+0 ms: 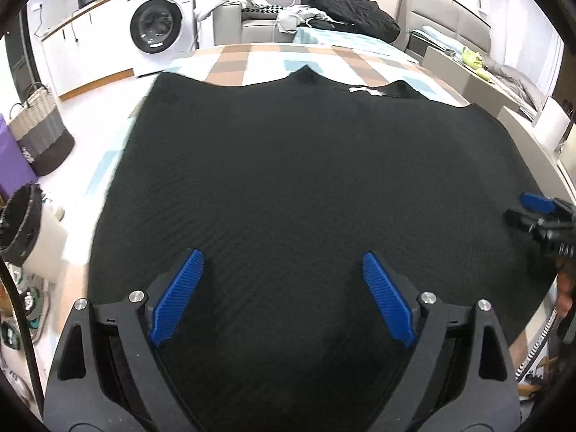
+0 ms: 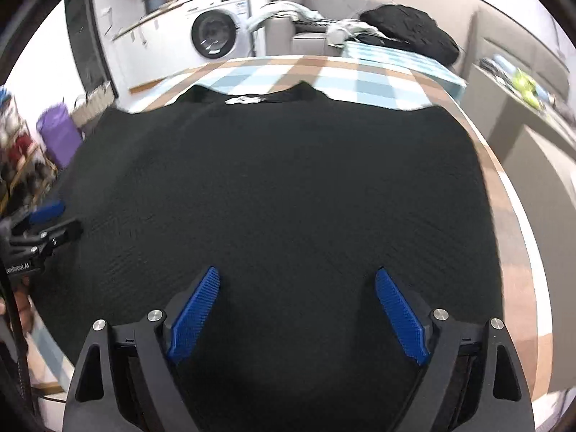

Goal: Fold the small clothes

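You have a table covered in a checked cloth of tan, white and pale-blue squares (image 1: 252,61), its bare tan edge showing on the right. Spread flat on it lies a black ribbed-knit garment (image 1: 306,180), white neck label (image 2: 244,100) at the far edge.

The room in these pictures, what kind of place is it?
Probably a home living area with a laundry corner: a washing machine, a sofa with clothes on it, and a checked table holding a black garment.

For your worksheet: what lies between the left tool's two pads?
Only the black garment, spread flat beneath the open left tool; nothing is gripped. The left wrist view shows it.
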Motion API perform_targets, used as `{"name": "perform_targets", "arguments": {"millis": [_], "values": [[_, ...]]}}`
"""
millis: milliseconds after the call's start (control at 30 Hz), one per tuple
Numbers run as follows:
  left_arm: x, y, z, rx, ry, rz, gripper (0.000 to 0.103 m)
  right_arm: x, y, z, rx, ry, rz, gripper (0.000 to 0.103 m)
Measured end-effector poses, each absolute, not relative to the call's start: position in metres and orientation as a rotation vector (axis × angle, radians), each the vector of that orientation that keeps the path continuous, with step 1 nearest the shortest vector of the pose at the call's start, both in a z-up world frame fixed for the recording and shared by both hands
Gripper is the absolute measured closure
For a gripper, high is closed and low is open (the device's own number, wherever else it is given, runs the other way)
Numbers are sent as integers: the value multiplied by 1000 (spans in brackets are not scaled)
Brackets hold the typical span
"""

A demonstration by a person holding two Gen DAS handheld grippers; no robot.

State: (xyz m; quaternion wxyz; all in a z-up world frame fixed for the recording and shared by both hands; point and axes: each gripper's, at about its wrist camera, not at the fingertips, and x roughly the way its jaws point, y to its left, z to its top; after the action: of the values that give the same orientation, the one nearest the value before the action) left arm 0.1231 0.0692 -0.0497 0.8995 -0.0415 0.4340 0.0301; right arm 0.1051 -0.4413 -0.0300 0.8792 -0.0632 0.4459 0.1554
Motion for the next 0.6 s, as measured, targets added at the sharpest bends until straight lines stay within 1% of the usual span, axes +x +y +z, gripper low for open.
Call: {"name": "perform_targets", "arguments": {"millis": [200,400,600], "values": [[64,88,-39,-166,832,85,14,82,-473,-27,-65,889,312,14],[4,107,-24,-291,753,150,14,48,-475,-17,79,865,412,14],[-35,134,-27,-384,718,219,14,32,-469,-15,108,856,449,14]]}}
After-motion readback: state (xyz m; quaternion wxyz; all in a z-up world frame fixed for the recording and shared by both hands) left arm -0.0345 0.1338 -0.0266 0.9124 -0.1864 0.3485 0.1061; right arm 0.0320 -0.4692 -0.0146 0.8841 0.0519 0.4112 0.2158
